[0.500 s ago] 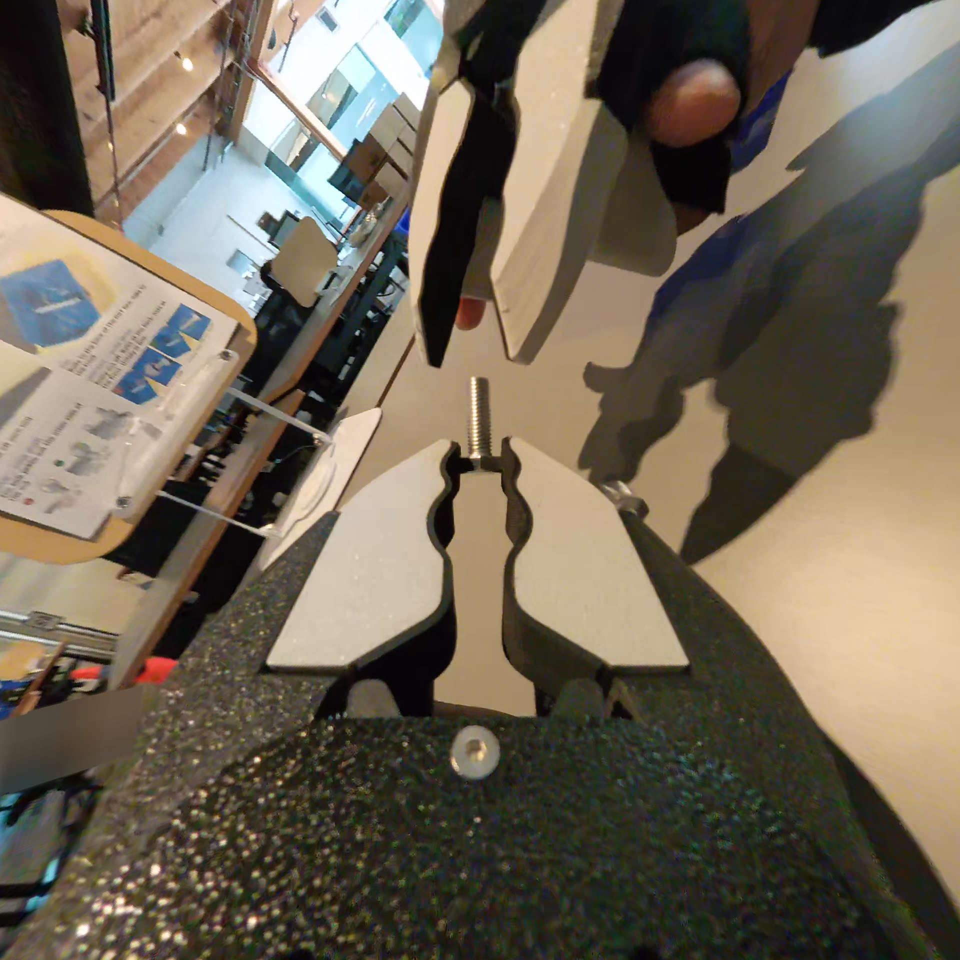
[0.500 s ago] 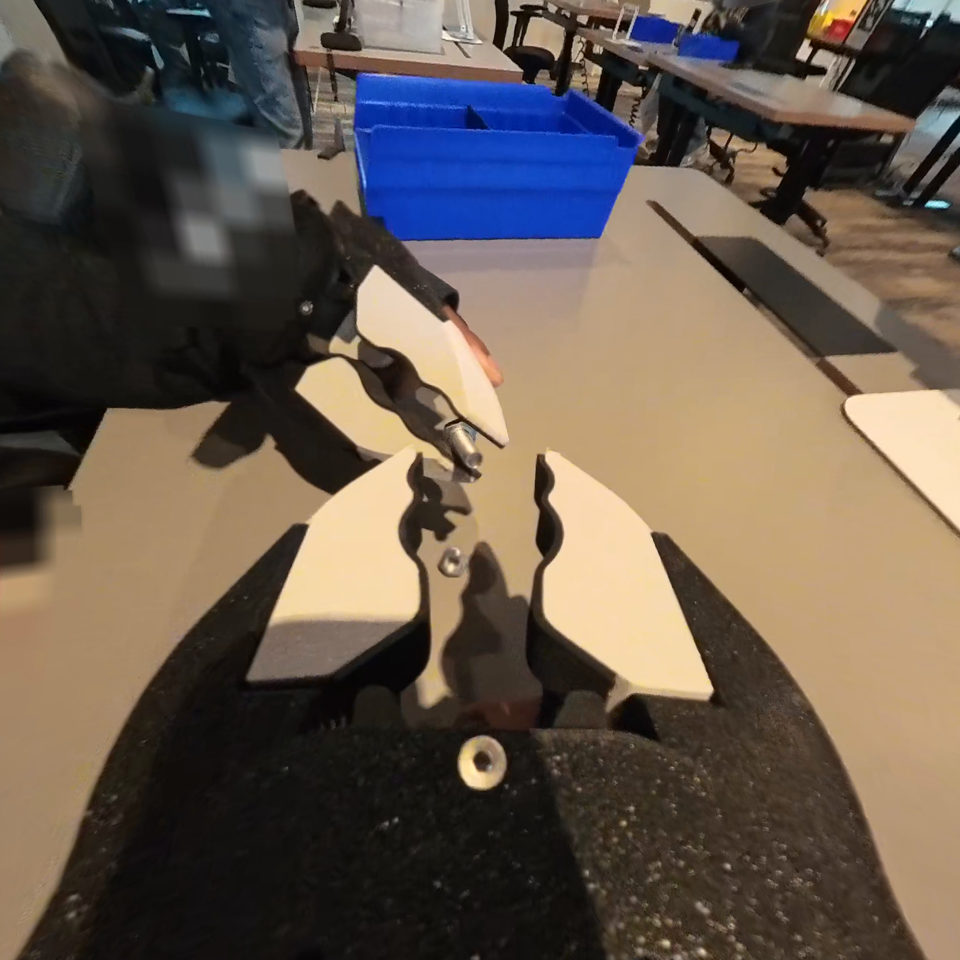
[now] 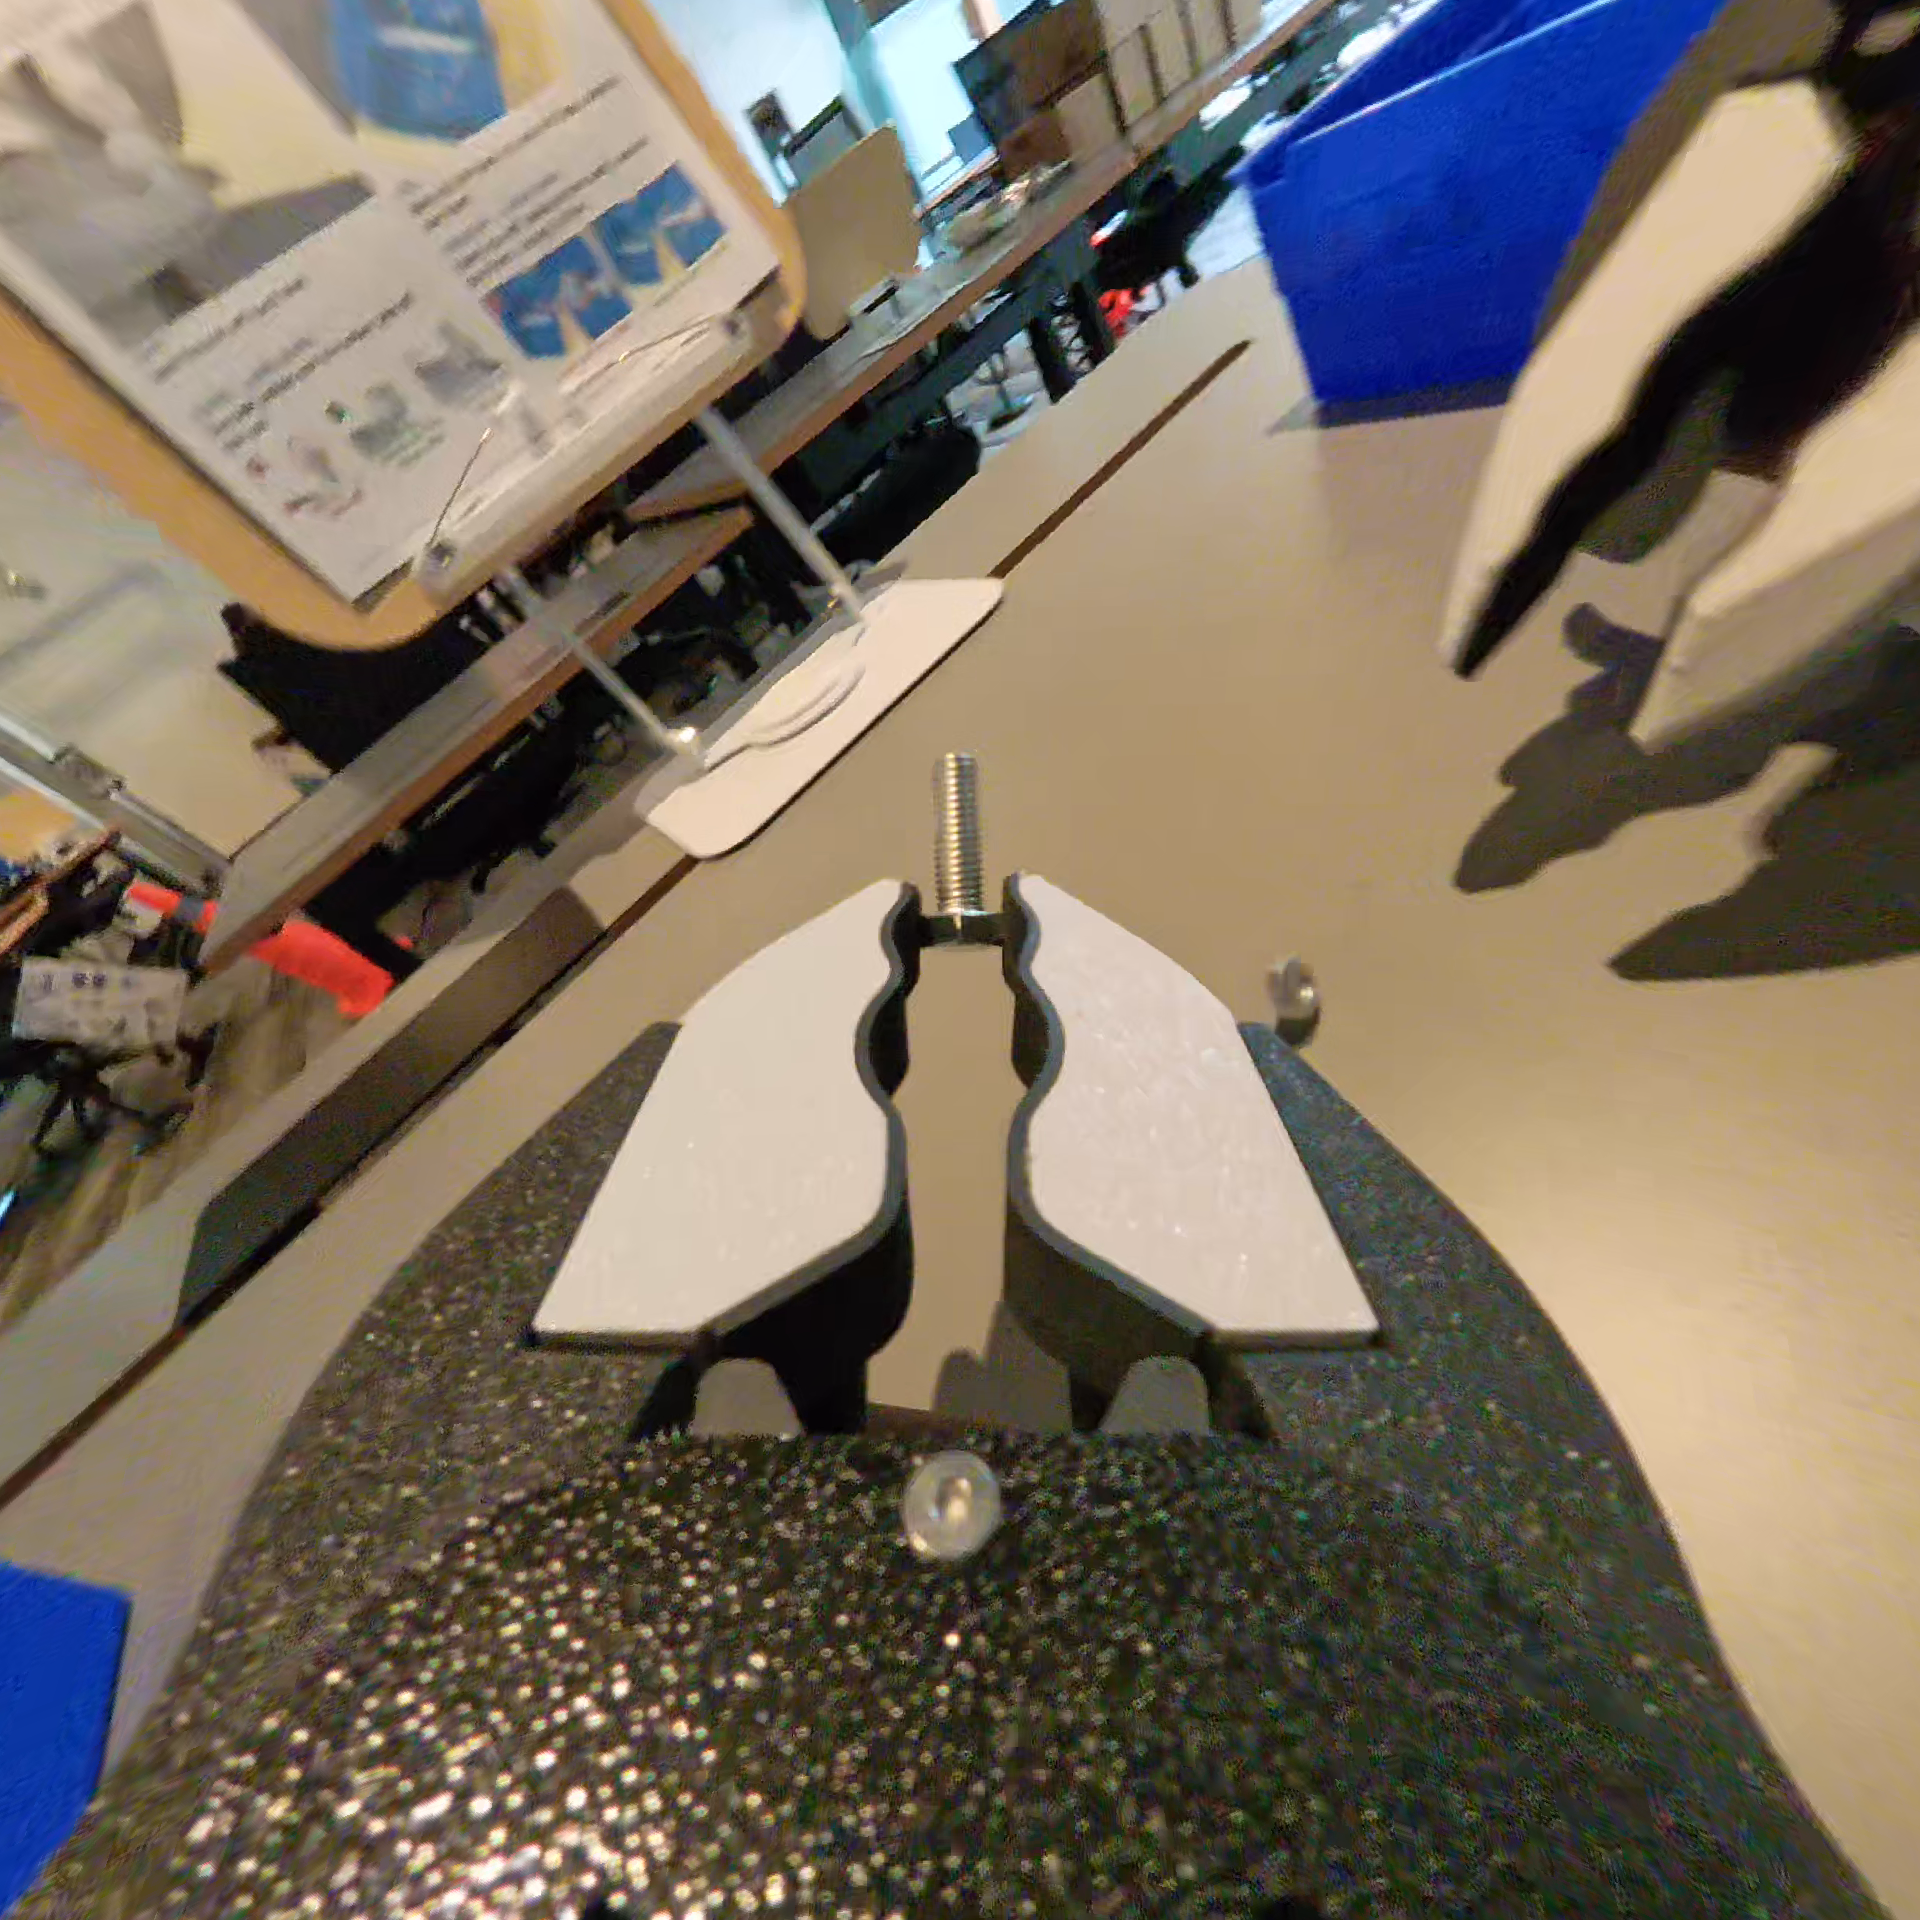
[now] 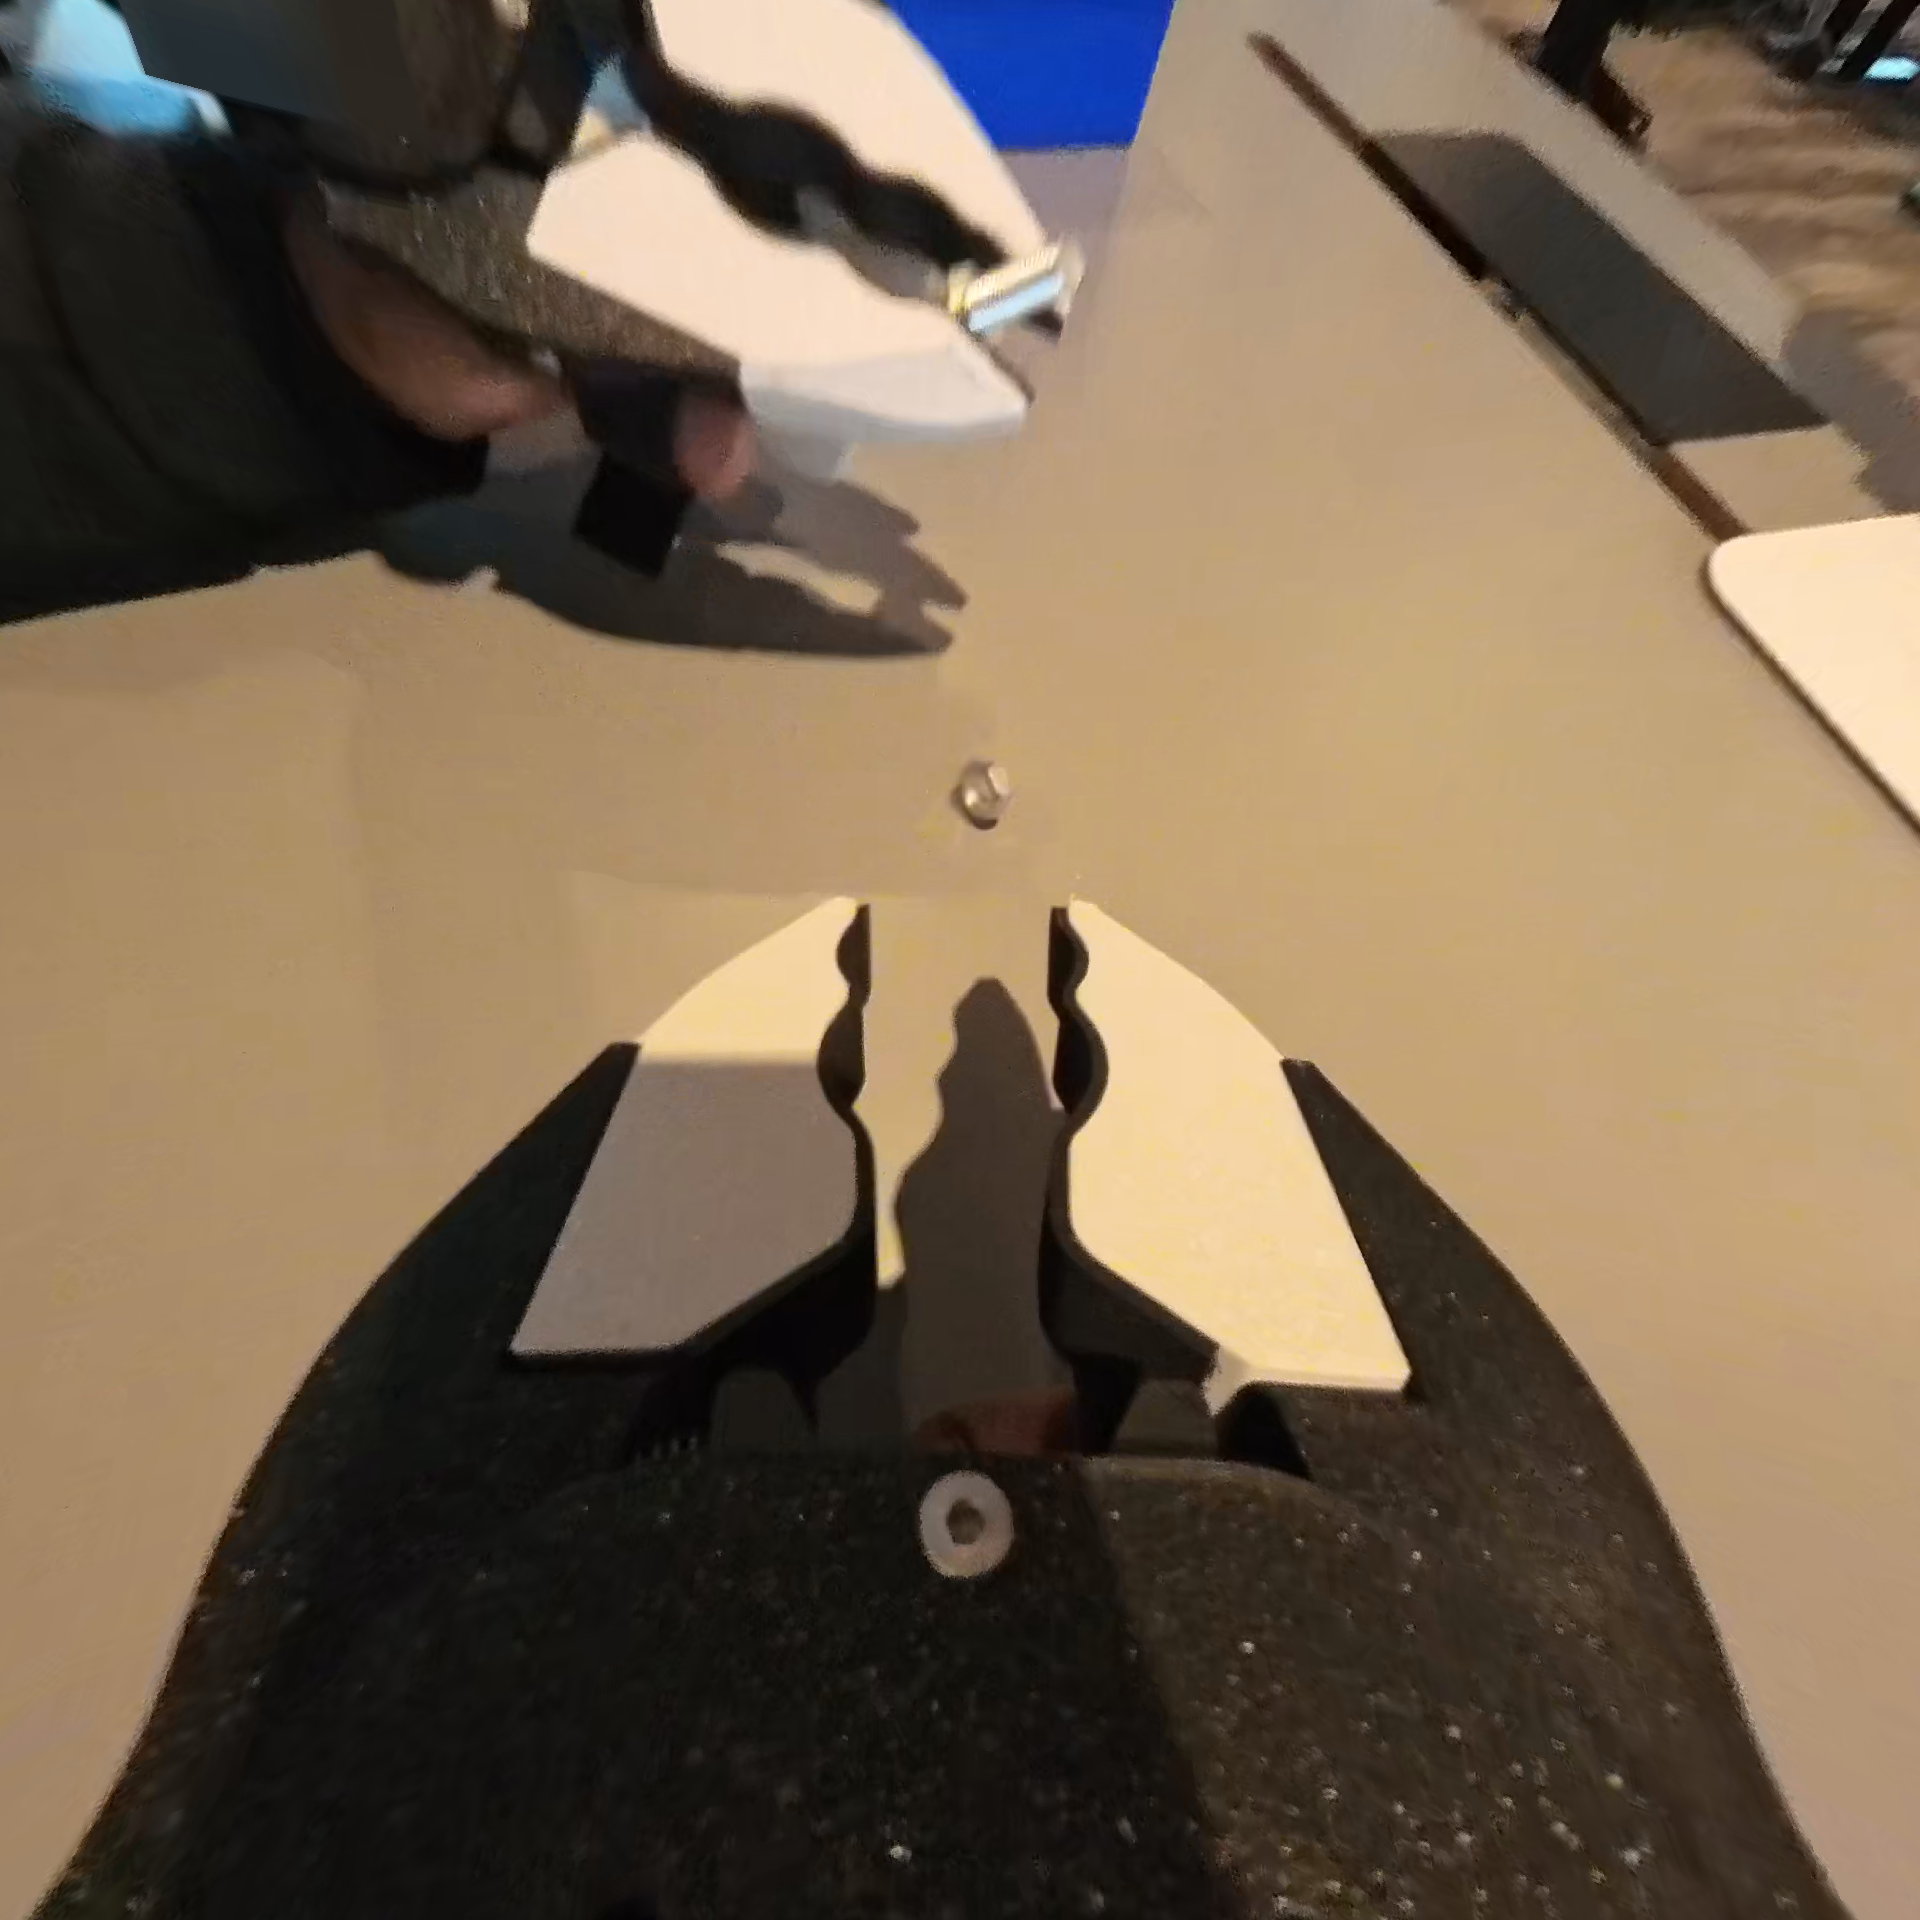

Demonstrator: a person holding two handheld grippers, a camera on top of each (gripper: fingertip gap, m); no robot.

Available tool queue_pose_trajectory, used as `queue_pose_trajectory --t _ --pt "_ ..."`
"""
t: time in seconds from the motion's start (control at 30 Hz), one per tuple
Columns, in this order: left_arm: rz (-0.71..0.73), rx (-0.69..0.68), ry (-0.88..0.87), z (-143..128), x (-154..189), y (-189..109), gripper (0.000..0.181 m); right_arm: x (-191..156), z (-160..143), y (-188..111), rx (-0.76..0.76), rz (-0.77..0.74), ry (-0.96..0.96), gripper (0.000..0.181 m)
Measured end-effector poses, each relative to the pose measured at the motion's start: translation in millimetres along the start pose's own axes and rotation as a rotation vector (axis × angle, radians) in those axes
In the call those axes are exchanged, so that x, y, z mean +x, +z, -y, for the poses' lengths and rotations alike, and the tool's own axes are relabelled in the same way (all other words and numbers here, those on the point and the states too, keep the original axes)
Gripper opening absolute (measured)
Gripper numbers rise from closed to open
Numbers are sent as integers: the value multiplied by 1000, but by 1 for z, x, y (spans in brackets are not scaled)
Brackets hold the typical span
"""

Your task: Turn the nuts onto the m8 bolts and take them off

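Bare table (image 4: 1351, 727) surrounds the nut (image 4: 982, 795); the bolt-holding left gripper (image 4: 1023, 301) hangs beyond it.

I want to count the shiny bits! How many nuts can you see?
1. A single nut lies loose on the table, just ahead of the open right gripper. The bolt in the left gripper has none on it. Others may lie out of view.

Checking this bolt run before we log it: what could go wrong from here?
1. The left gripper pinches the bolt only at its head, so a sideways push may tilt it.
2. The nut lies flat on the table, and the open right gripper may nudge it away instead of catching it.
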State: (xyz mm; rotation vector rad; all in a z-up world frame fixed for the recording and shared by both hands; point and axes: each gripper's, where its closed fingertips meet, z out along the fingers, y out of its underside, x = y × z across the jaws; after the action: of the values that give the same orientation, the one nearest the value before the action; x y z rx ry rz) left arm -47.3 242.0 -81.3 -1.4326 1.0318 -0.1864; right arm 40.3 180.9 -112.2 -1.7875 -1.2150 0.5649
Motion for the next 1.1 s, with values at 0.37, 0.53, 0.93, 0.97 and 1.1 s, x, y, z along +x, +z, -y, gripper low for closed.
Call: queue_pose_trajectory --t 0.37,0.53,0.93,0.97,1.1 --pt "43 -54 -39 -14 -10 2 14 24 -13 69 -205 44 -138 35" --pt "47 -57 -50 -14 -12 1 14 32 -10 82 -210 91 -132 34" --pt "29 -52 -31 -11 -3 3 14 34 -19 73 -244 102 -67 29" --pt "26 -51 -29 -10 -2 3 14 34 -20 71 -243 106 -63 30" --pt "16 -51 -22 -9 2 5 14 35 -22 69 -242 110 -55 29"
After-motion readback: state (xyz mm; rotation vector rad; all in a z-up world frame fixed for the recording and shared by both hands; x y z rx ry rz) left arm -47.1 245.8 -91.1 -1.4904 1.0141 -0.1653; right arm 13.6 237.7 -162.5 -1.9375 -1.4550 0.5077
